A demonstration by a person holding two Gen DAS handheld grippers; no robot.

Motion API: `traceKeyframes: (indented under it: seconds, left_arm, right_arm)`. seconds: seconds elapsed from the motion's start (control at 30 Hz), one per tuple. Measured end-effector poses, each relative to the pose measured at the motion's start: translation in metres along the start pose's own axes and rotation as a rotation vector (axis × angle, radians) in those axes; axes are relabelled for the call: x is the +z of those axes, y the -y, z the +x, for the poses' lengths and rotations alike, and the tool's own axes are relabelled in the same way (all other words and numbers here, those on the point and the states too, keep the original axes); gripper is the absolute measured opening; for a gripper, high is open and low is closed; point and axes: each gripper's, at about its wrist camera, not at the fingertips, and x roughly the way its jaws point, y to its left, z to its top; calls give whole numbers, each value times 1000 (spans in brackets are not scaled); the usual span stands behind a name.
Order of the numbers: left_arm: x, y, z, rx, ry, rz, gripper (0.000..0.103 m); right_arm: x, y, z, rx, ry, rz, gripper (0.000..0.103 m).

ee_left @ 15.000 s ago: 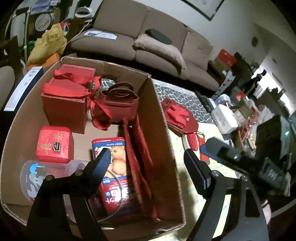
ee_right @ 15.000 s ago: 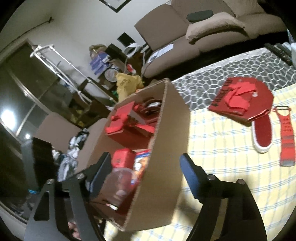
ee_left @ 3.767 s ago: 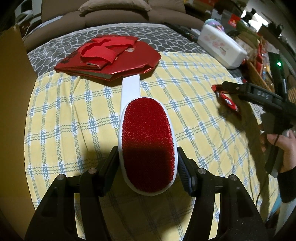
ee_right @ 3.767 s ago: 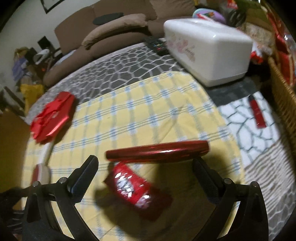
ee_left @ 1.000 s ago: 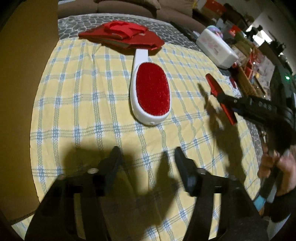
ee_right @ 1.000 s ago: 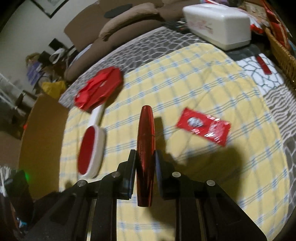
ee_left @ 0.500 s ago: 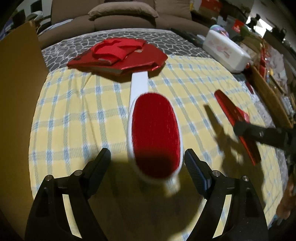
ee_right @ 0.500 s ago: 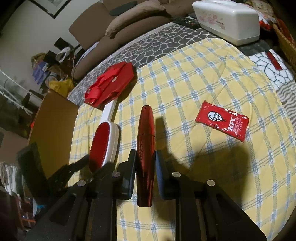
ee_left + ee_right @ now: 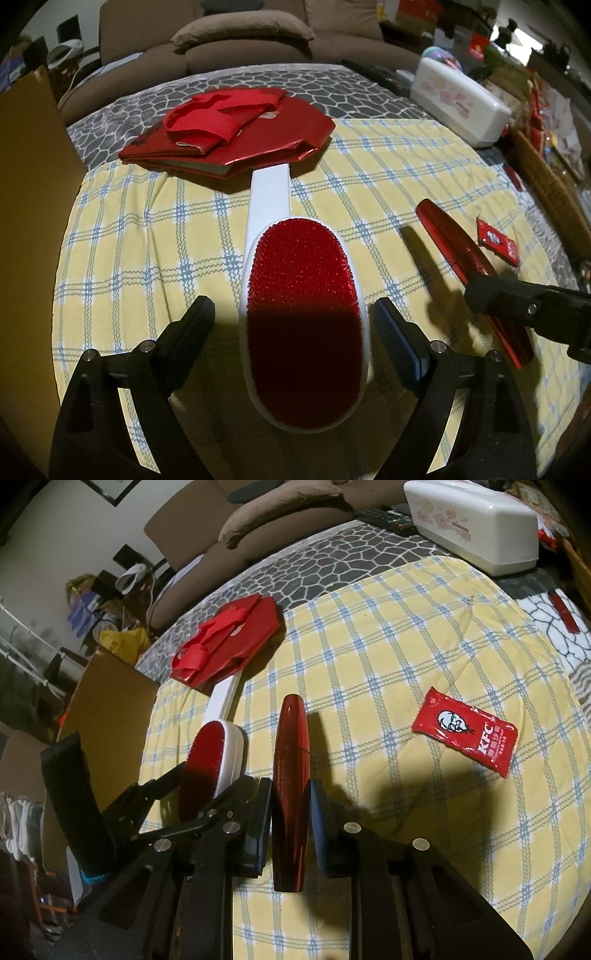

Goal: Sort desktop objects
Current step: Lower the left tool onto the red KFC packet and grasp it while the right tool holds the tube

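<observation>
A white lint brush (image 9: 303, 325) with a red pad lies on the yellow checked cloth (image 9: 147, 229), its handle pointing away. My left gripper (image 9: 291, 308) straddles the brush head. Its jaws are opening, and both pads stand clear of the brush's sides. My right gripper (image 9: 290, 786) is shut on a glossy red tube (image 9: 291, 738), held lengthwise above the cloth. The tube (image 9: 454, 243) also shows at the right of the left wrist view. In the right wrist view the brush (image 9: 212, 760) lies just left of the tube.
A folded red gift bag (image 9: 236, 129) lies over the tip of the brush handle. A red KFC sachet (image 9: 465, 734) lies on the cloth to the right. A cardboard box (image 9: 26, 184) stands at the left, a white tissue box (image 9: 469, 524) at the far right, a wicker basket (image 9: 554, 192) beside it.
My left gripper has come forward and down over the lint brush, and its jaws have spread wider around the brush head. The right gripper has stayed put with the red tube.
</observation>
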Motion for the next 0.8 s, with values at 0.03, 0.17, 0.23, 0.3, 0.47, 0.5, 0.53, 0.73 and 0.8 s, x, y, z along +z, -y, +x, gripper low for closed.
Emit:
traceKeyframes:
  seconds: [0.03,0.17,0.23,0.3,0.47,0.5,0.53,0.73,0.8]
  left_arm:
    - [0,-2,-1,-5,-1,-9,85]
    - [0,-8,-4,-37,-7,-51,85]
    - [0,-9,-5,-34,-13,-54,85]
    - [-1,-12,-8,-35,-15,-78,85]
    - [-2,-17,-16,-69,-12,-133,85]
    - [-2,-16,-18,-71,-8,-132,85]
    - [-1,-15,-20,-71,-4,-130,85]
    - [3,5,-33,-84,22,-84,85]
    - [6,16,-36,-93,21,-61,85]
  right_arm:
    - [0,-1,0,1,2,1,19]
    - [4,2,-6,10,20,10,19]
    - [5,5,-8,12,24,16,19]
    - [7,9,-11,13,31,24,19]
    - [14,27,-24,33,65,74,19]
    - [16,32,-28,35,75,85,19]
    - [18,38,-34,37,89,97,19]
    - [28,70,-60,26,158,163,19]
    - [30,80,-66,19,174,182,19]
